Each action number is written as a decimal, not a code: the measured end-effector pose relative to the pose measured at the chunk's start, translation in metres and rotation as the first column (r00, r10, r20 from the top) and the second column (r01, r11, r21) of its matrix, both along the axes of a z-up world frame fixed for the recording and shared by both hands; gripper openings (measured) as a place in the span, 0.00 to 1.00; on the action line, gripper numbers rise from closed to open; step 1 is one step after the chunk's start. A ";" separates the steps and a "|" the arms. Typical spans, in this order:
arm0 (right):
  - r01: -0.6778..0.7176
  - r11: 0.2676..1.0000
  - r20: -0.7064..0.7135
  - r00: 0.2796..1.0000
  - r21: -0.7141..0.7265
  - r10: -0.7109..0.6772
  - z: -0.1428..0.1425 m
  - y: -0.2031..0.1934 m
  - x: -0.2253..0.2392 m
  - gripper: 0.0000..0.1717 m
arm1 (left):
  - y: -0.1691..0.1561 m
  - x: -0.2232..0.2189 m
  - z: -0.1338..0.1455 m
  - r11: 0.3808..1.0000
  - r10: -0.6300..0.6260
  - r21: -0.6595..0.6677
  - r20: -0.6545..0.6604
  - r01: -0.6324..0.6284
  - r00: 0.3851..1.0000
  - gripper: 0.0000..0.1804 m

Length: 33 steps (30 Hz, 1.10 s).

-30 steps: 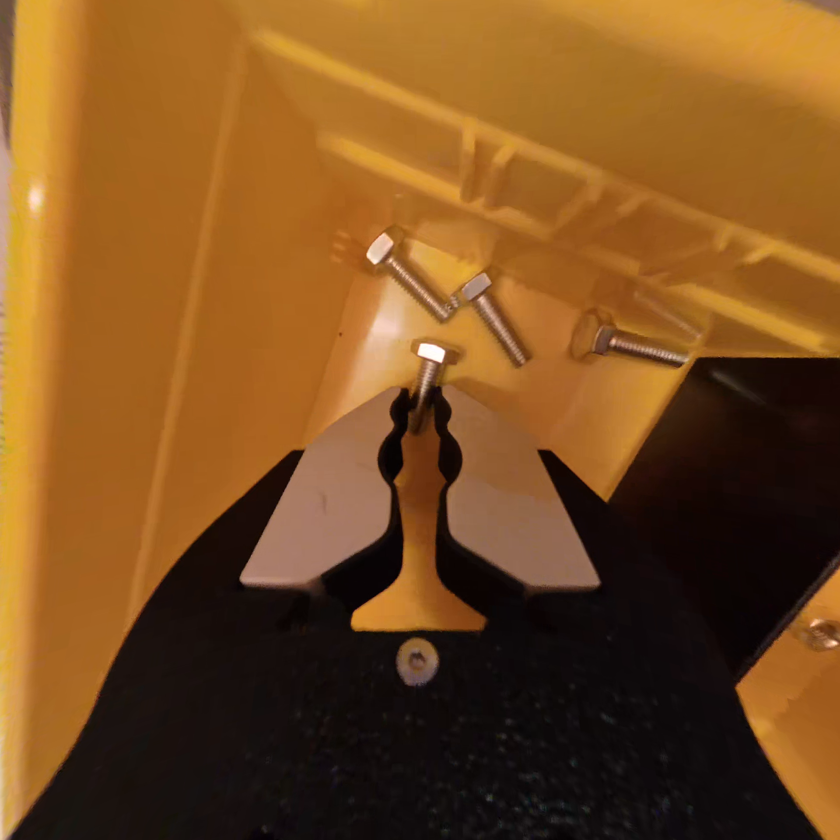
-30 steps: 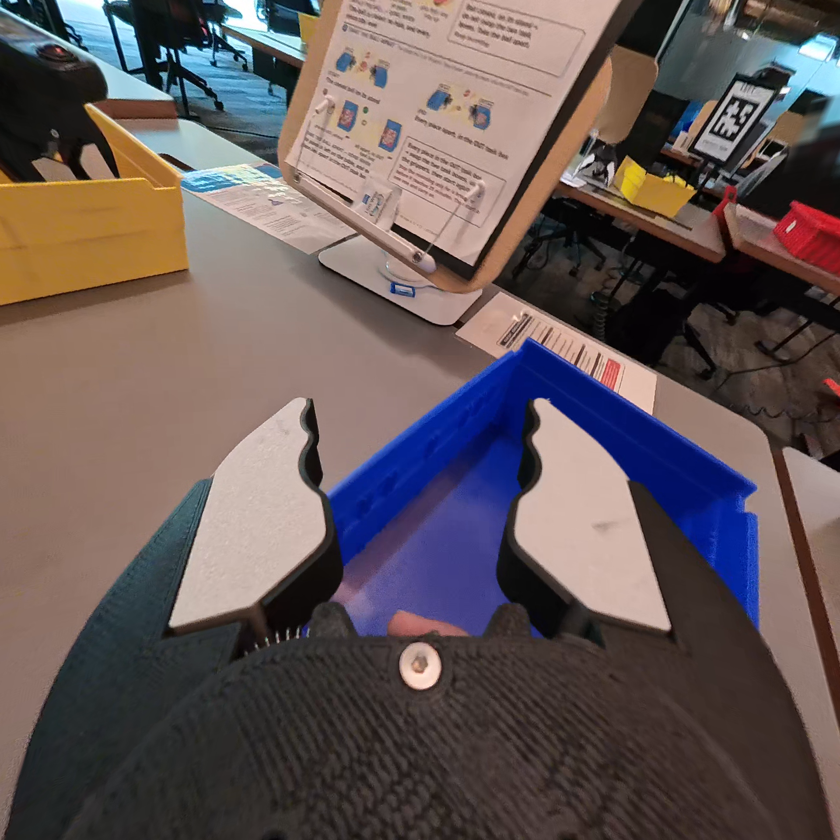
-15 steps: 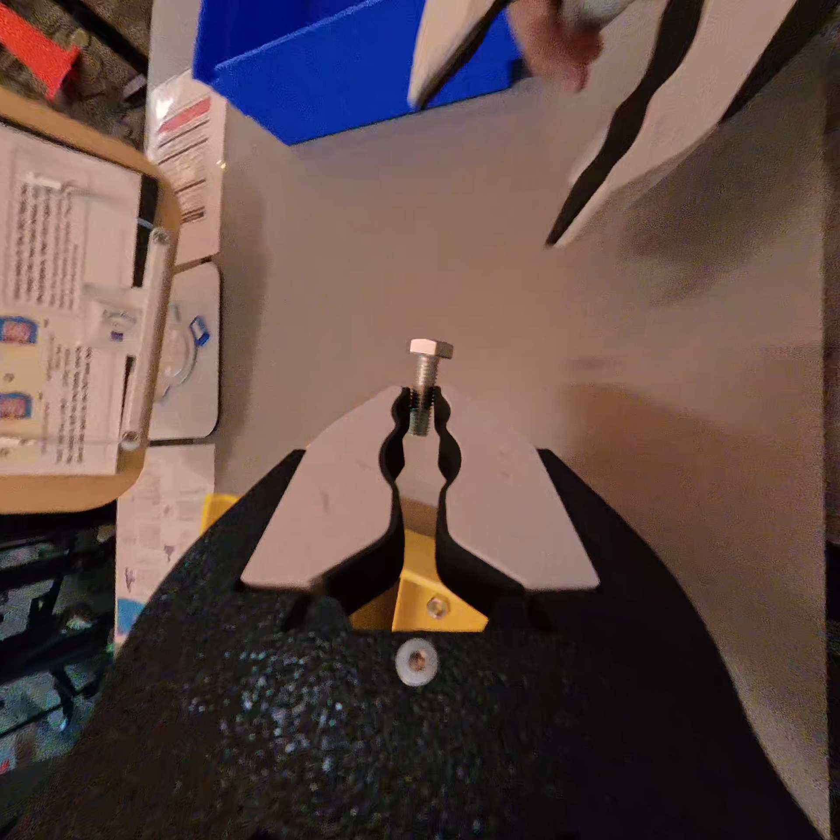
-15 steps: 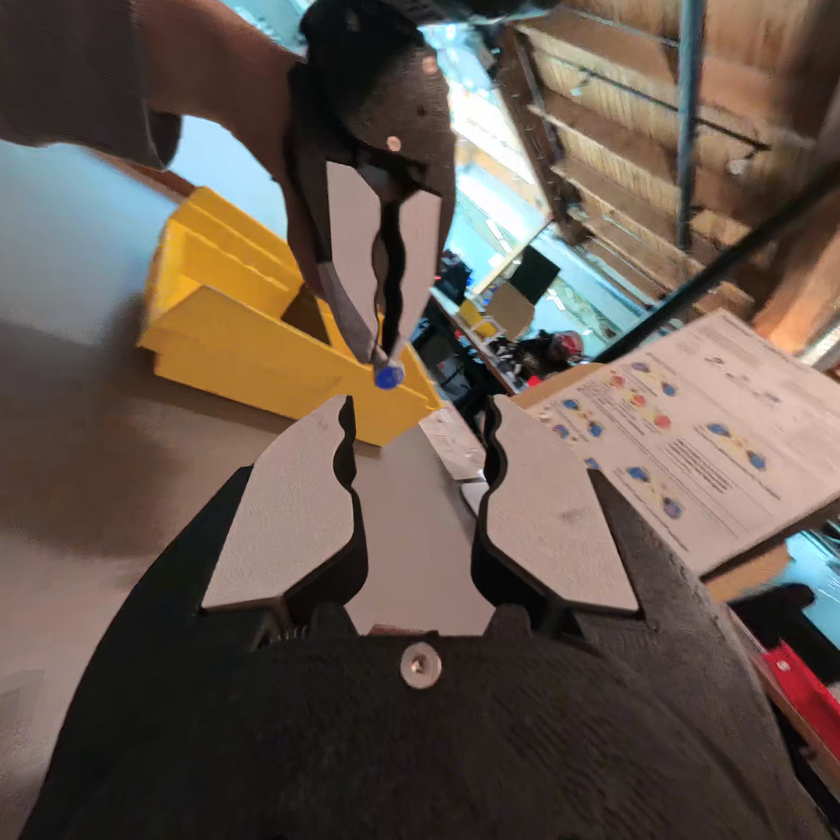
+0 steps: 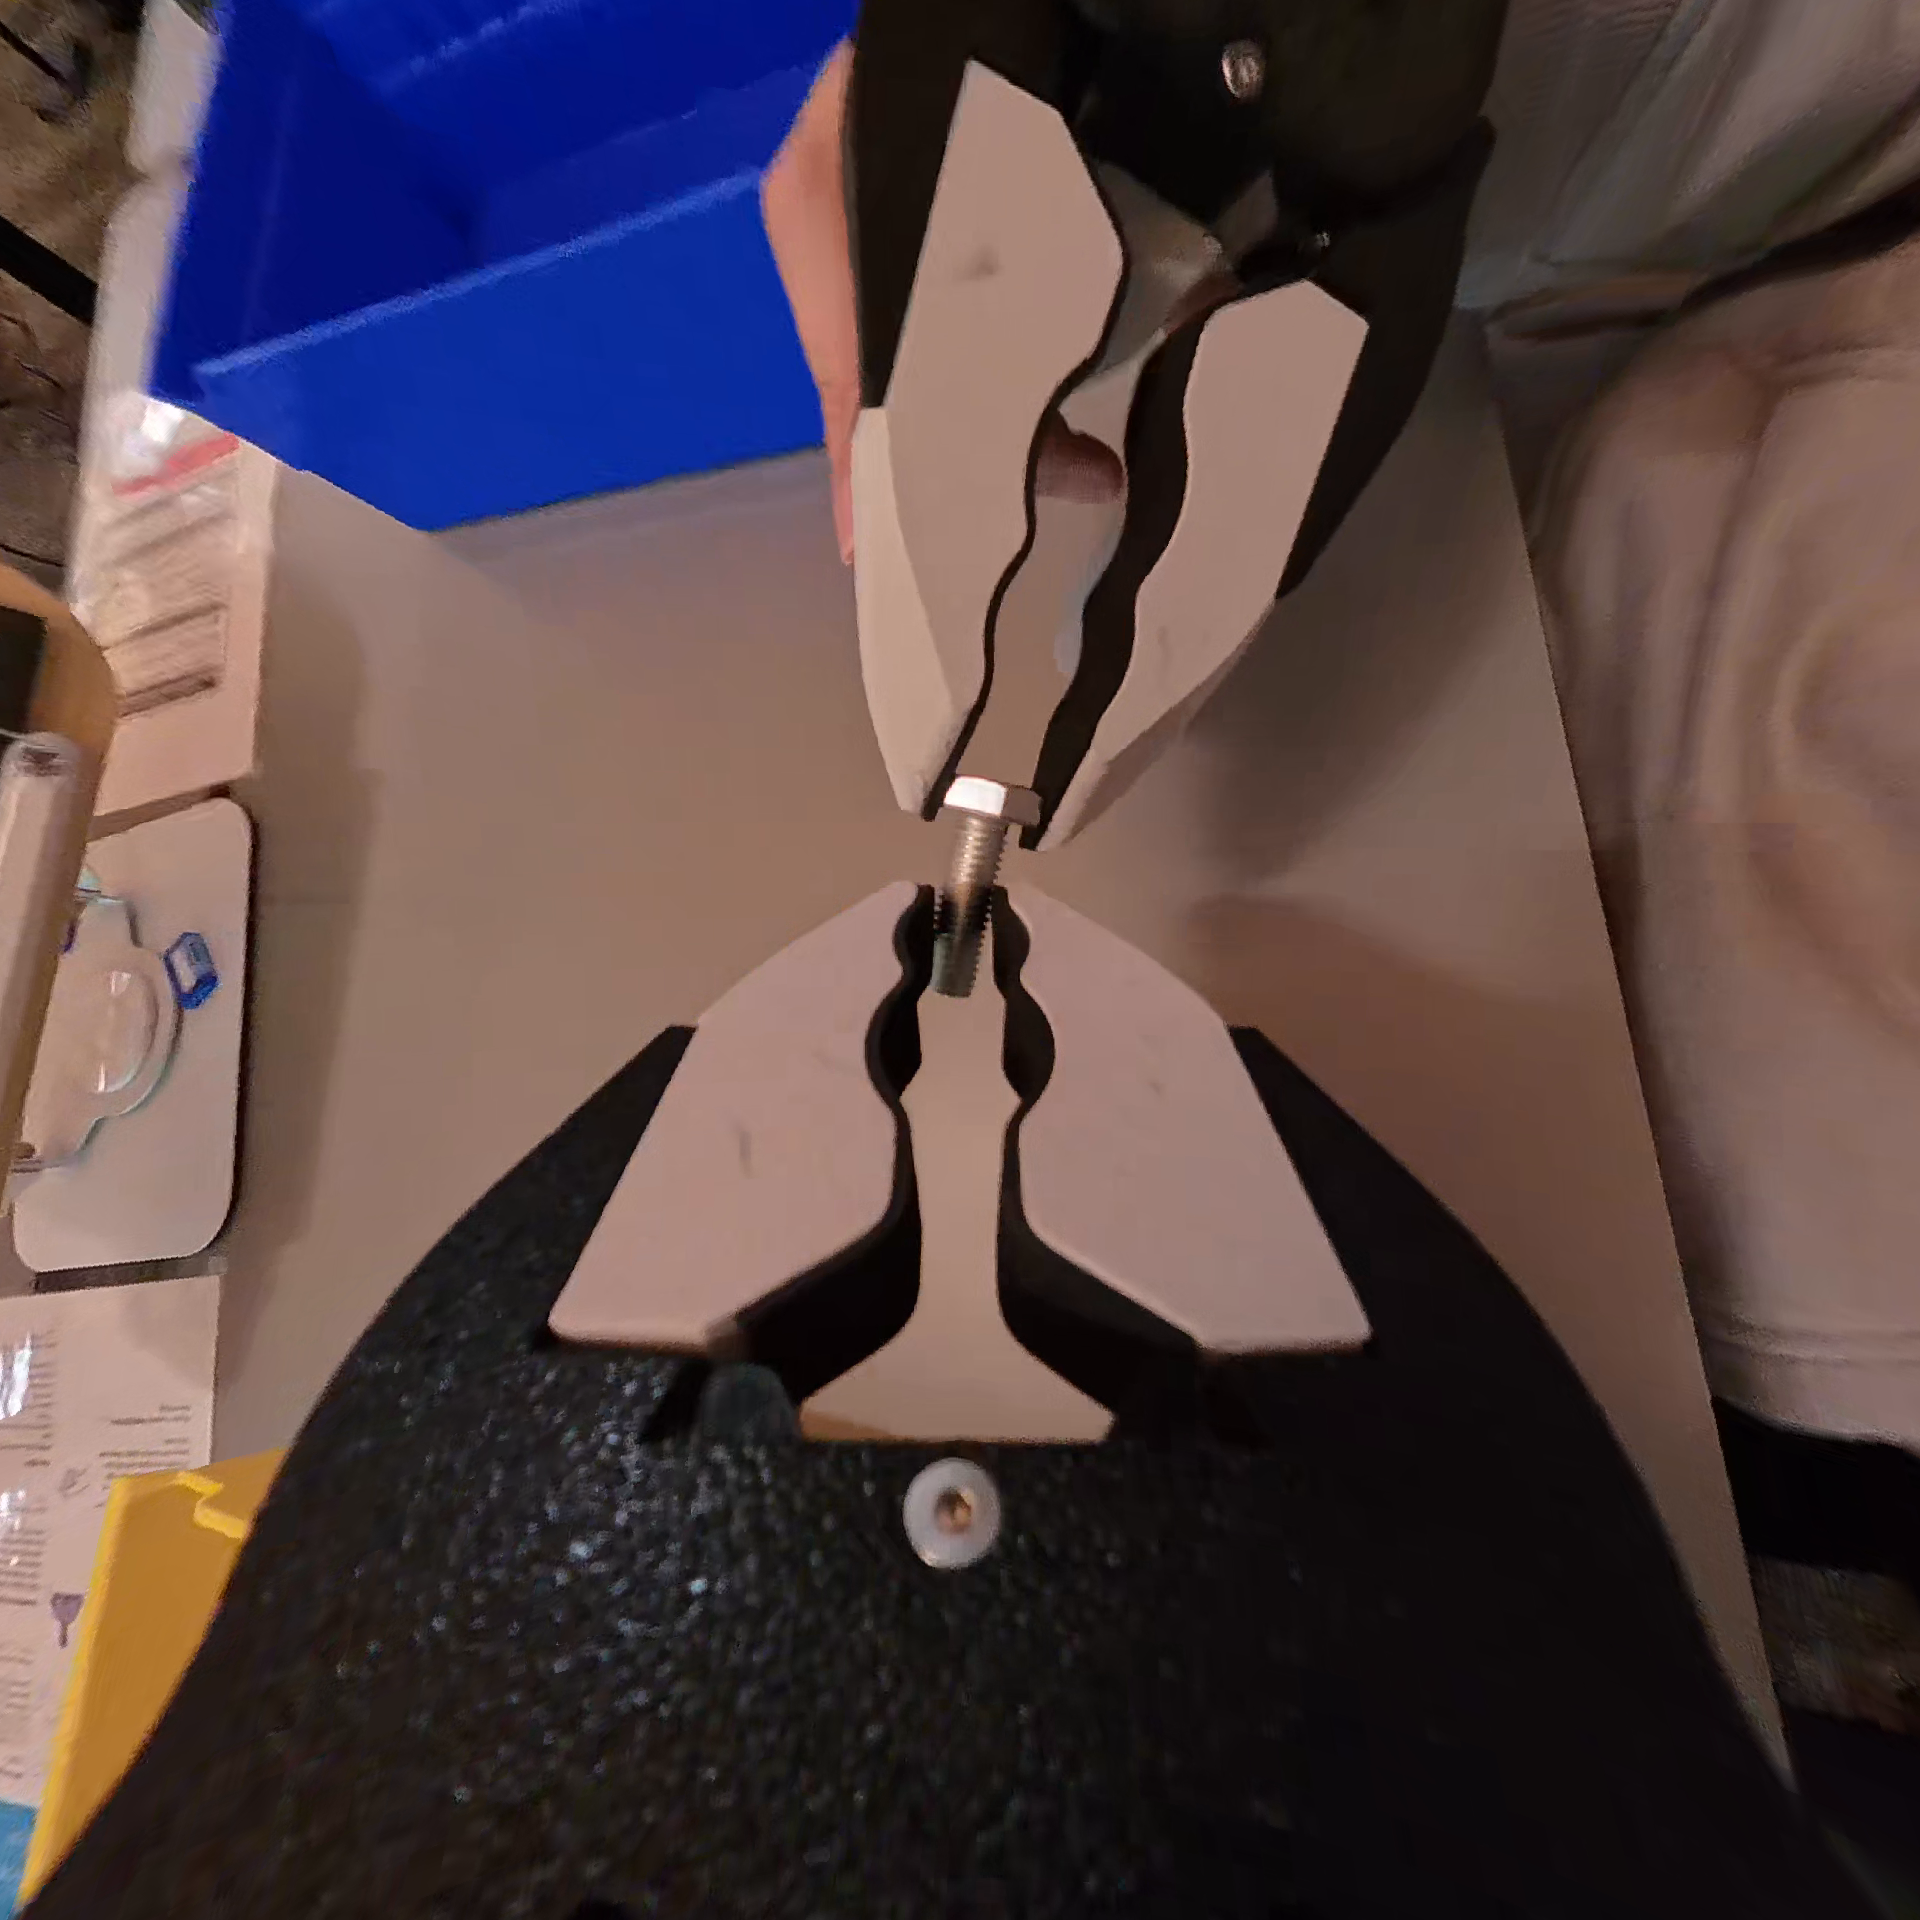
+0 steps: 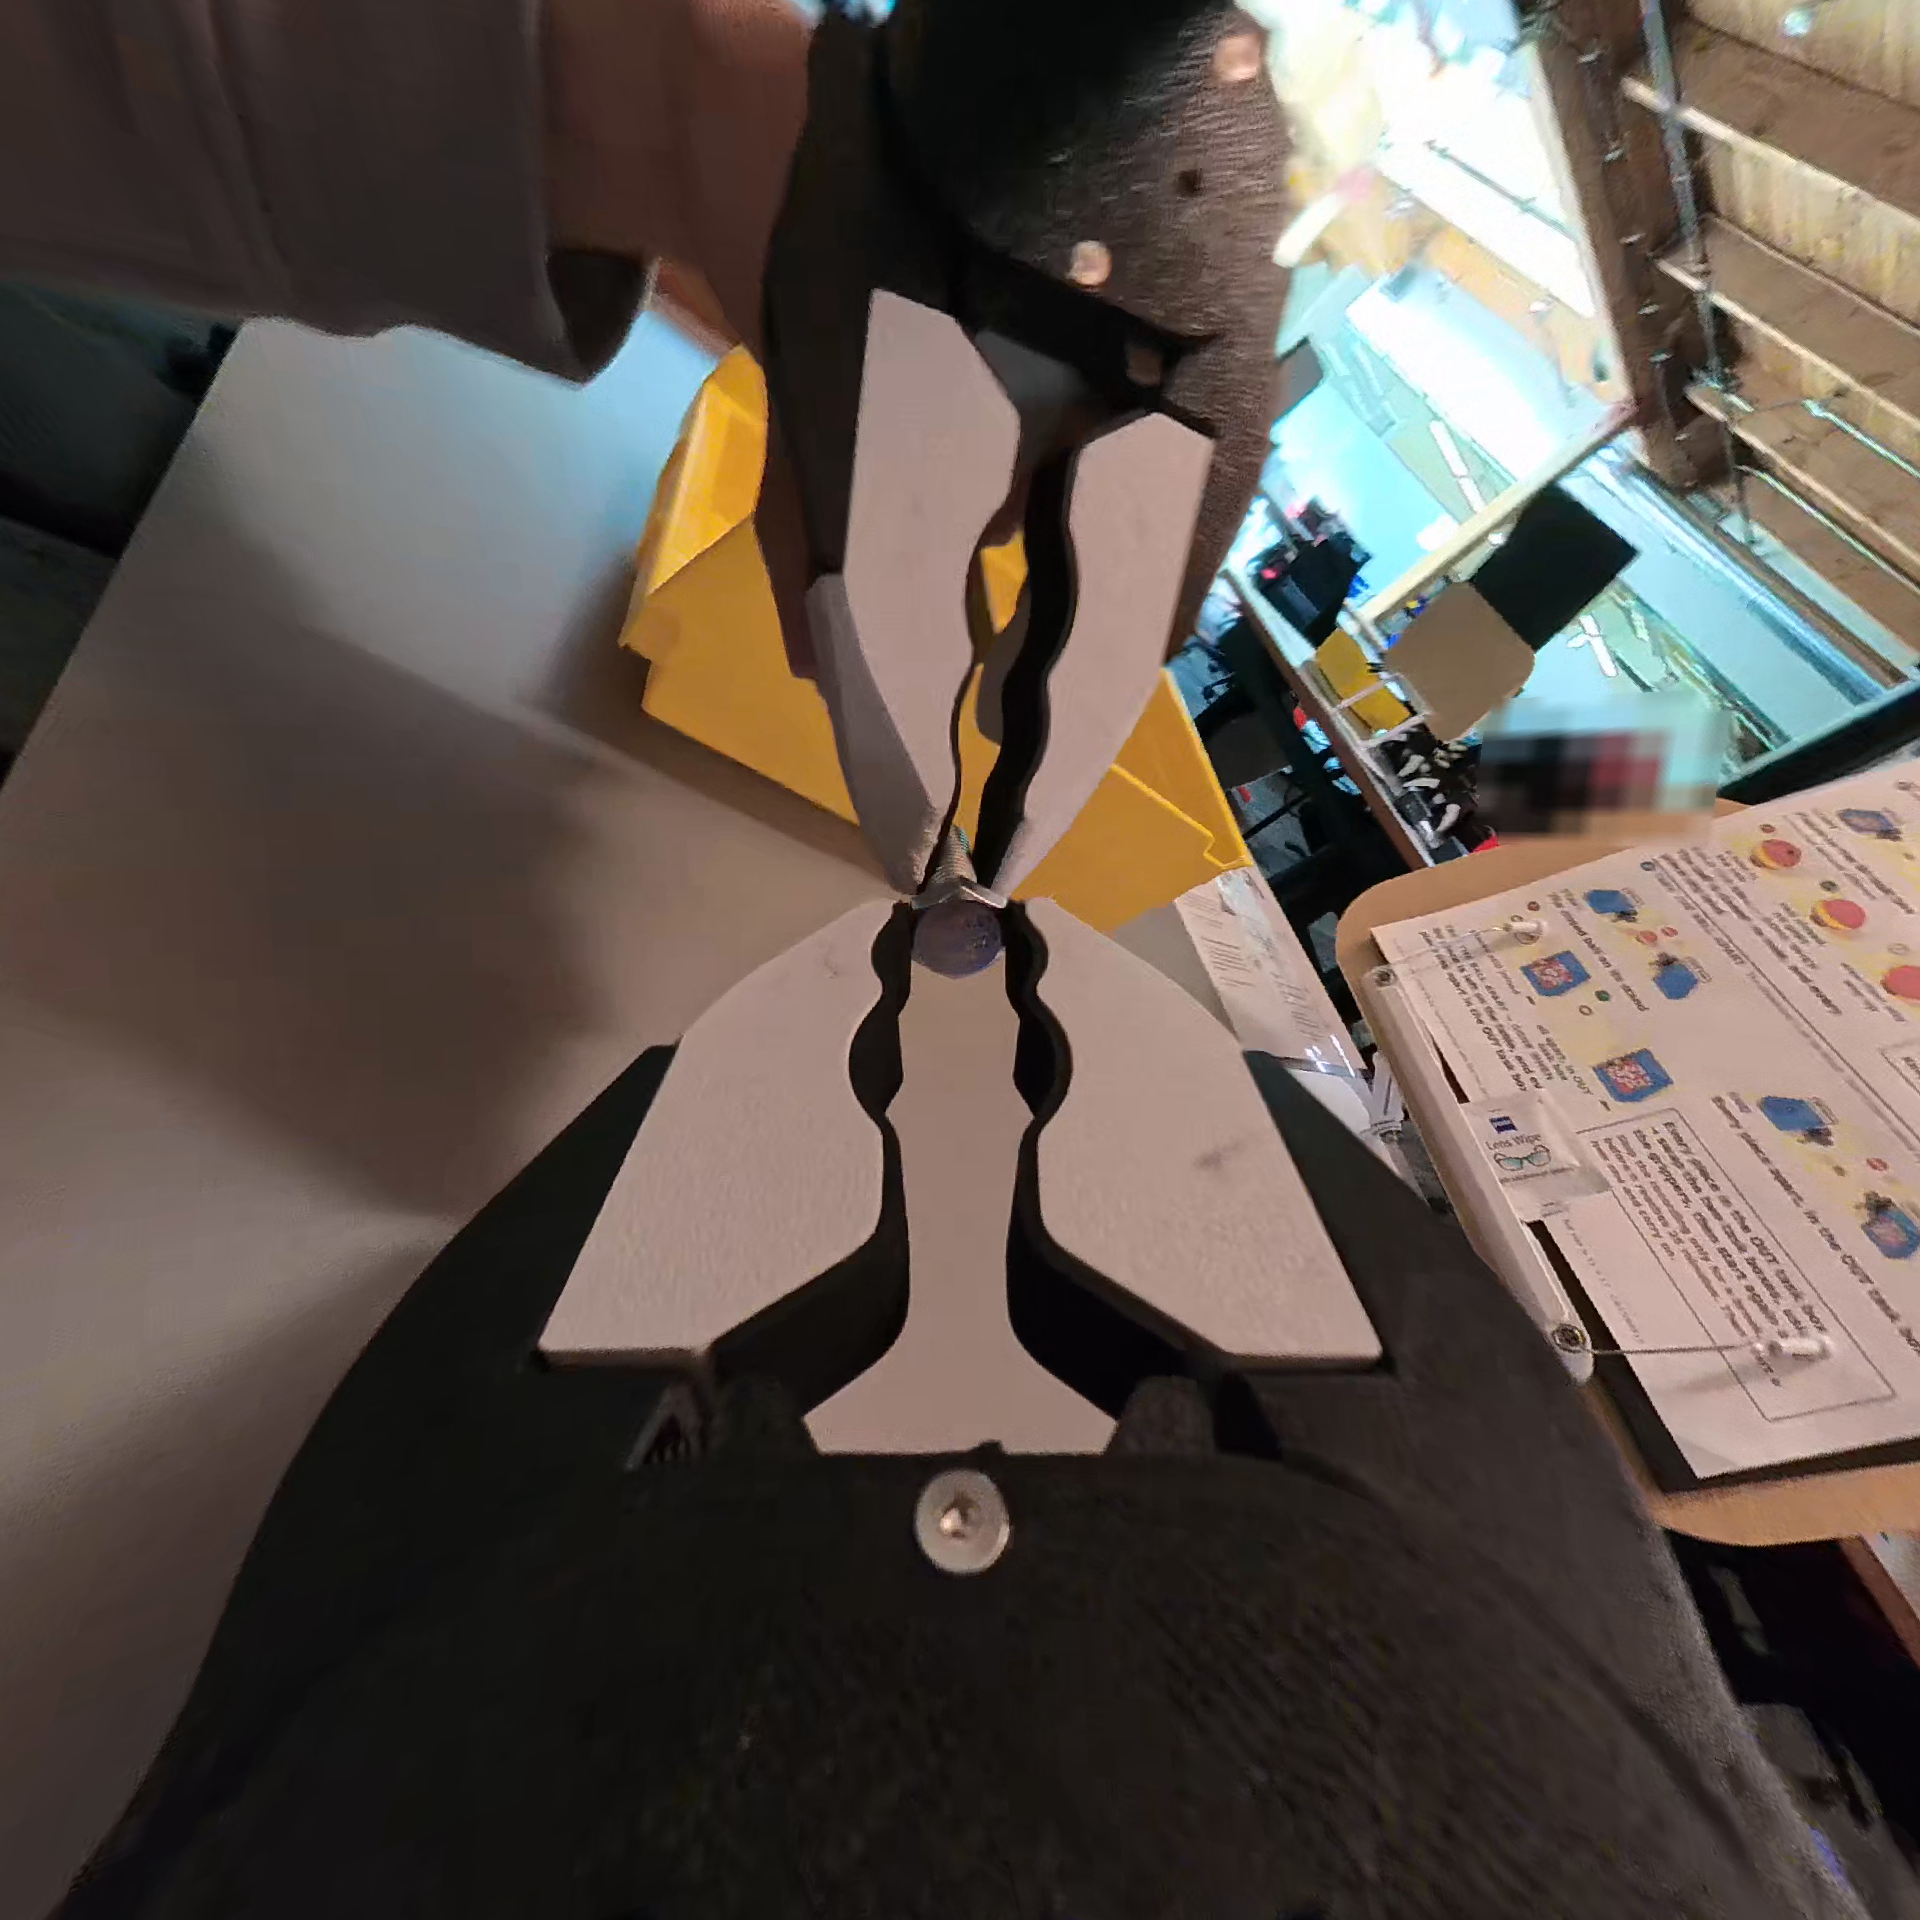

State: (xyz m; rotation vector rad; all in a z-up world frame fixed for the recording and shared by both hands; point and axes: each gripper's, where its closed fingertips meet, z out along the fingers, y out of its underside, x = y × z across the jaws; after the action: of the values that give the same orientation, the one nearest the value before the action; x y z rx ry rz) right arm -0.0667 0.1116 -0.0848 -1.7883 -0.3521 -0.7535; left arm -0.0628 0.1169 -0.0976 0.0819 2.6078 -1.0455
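Observation:
My left gripper (image 5: 961,904) is shut on the threaded shank of a silver hex bolt (image 5: 971,852) and holds it above the grey table (image 5: 571,779). The bolt's head points away from me. My right gripper (image 5: 982,816) comes in from the opposite side, and its fingertips (image 5: 914,769) close on the hex head. In the right wrist view my right gripper (image 6: 958,925) has its pads against the bolt head (image 6: 956,940), whose face looks bluish. There my left gripper (image 6: 956,873) points at me and holds the shank.
A blue bin (image 5: 520,364) stands on the table beyond the grippers. A yellow bin (image 6: 727,675) stands behind the left gripper. A tilted board with printed sheets (image 6: 1662,1091) stands on a white base at the table's edge. A person's clothing (image 5: 1714,727) is close on the right.
My left gripper lifted the bolt out of the yellow bin and swung over the table. My right gripper left the blue bin, turned to face it, and narrowed from wide open onto the bolt head.

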 end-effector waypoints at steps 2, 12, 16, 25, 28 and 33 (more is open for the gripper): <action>-0.003 0.993 -0.081 0.997 0.116 0.012 0.013 -0.002 0.001 0.10 | -0.001 0.006 0.021 0.980 0.050 -0.195 0.047 -0.040 0.998 0.11; -0.123 0.788 -0.415 0.795 0.604 0.442 0.055 0.002 -0.026 0.10 | 0.012 -0.027 0.077 0.702 -0.020 -0.712 0.015 0.025 1.000 0.13; -0.123 0.770 -0.426 0.773 0.626 0.470 0.057 0.002 -0.026 0.10 | 0.008 -0.032 0.074 0.720 -0.052 -0.693 0.005 0.041 0.999 0.05; 0.035 0.918 -0.271 0.959 0.395 0.080 0.032 0.002 0.003 0.20 | 0.013 -0.012 0.053 0.862 0.159 -0.489 0.003 -0.137 0.987 0.05; 0.058 0.952 -0.154 0.988 0.300 -0.012 0.024 0.007 0.002 0.16 | 0.012 -0.011 0.045 0.895 0.228 -0.390 -0.012 -0.214 0.974 0.05; 0.063 0.969 -0.127 0.991 0.240 -0.033 0.010 0.016 0.002 0.09 | 0.009 -0.010 0.035 0.910 0.299 -0.297 -0.014 -0.289 0.954 0.05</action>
State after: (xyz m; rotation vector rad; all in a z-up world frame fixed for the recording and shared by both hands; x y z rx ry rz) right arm -0.0652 0.1280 -0.0744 -1.6058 -0.1290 -0.6861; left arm -0.0727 0.1257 -0.0624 -0.3523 2.3080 -1.2899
